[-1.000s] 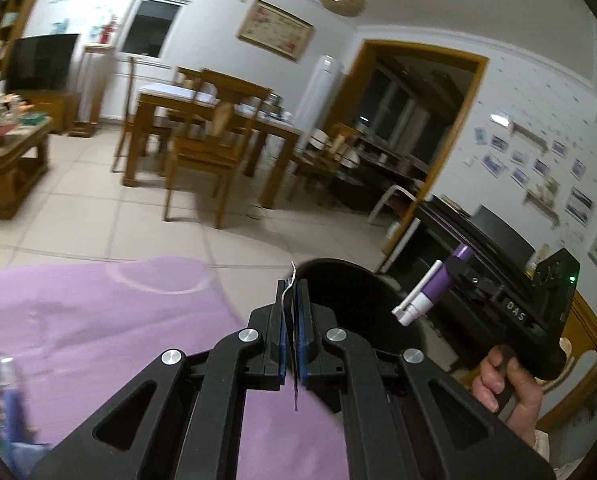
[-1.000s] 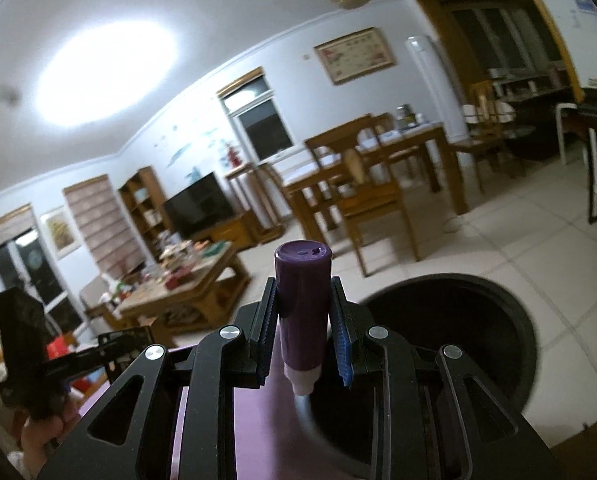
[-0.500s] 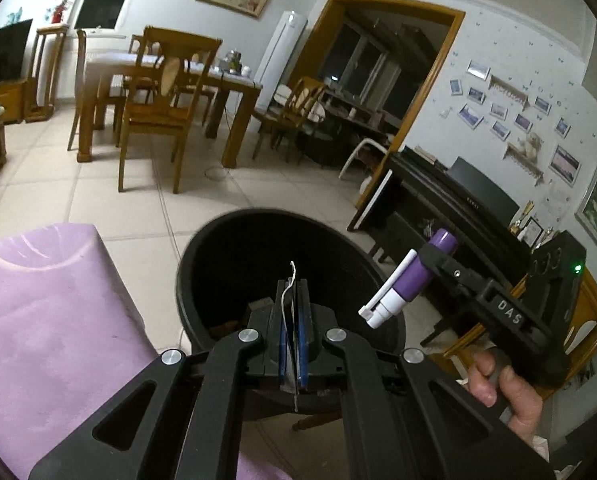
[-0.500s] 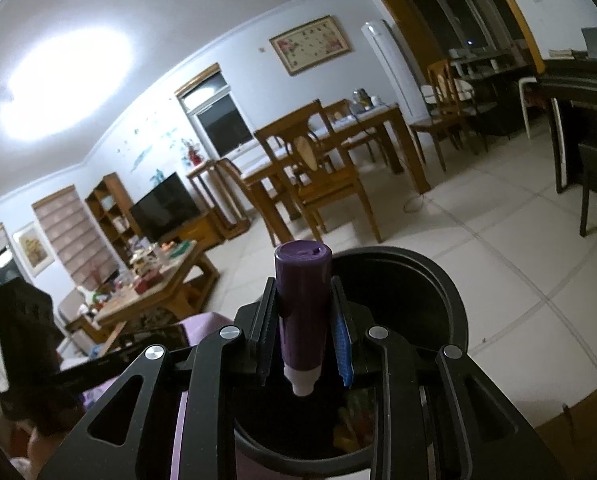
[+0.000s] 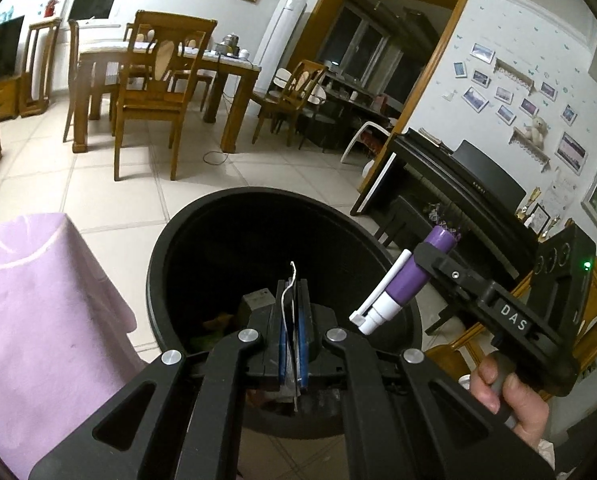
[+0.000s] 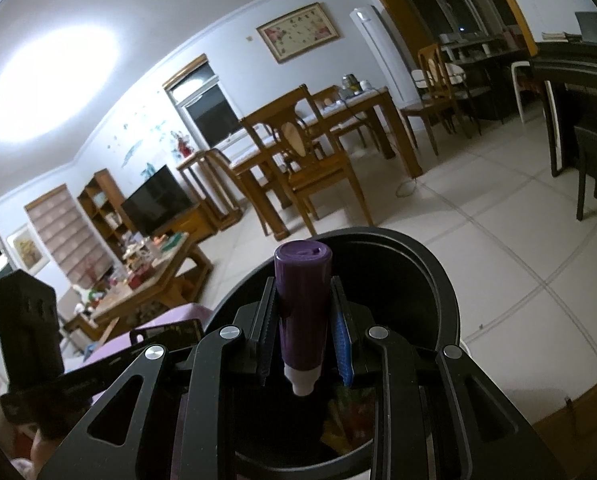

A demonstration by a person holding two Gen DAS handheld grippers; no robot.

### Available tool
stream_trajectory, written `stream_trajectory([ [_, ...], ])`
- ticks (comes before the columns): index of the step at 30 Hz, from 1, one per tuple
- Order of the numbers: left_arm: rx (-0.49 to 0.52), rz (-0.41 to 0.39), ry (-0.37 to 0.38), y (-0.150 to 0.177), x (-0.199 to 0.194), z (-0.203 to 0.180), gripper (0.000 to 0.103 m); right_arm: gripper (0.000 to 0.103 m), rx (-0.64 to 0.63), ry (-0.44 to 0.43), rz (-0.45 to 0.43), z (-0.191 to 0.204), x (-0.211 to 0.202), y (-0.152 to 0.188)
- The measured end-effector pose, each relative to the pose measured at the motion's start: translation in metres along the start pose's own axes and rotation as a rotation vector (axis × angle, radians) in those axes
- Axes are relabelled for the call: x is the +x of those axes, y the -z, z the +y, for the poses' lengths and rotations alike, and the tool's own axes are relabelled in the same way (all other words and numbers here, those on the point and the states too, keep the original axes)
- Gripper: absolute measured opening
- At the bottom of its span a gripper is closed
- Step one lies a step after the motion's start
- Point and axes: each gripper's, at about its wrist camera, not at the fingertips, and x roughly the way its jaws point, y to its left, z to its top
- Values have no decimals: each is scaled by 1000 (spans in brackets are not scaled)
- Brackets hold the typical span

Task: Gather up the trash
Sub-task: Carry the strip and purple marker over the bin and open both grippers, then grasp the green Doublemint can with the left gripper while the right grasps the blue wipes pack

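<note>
The purple tube point(image 6: 303, 312) sat clamped upright in the right gripper point(image 6: 304, 338), hanging over the black bin point(image 5: 202, 216). The left gripper point(image 5: 293, 332) had its fingers pinched together on a thin white string point(image 5: 287, 294), also above the bin beside the purple cloth point(image 5: 38, 320).

Your round white ceiling light point(image 6: 54, 80) blows out into glare in the right wrist view; the deep black plastic bin point(image 5: 234, 248) stays dark inside. Fisheye bends the edges; focus is sharp.
</note>
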Motion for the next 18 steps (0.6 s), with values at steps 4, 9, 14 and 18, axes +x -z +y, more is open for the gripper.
stream_trajectory([
  [4,37,-11,-6,-10,3,-9,9,46,18,-5,17,-2,8,-2],
  [9,55,-44,-57,-11,-6,-11,90,87,46,-18,-15,4,5,-5],
  [14,86,-131,-119,-5,-34,-8,98,96,48,-47,16,11,8,1],
  [18,68,-135,-144,-2,-54,1,98,98,42,-50,62,20,12,2],
])
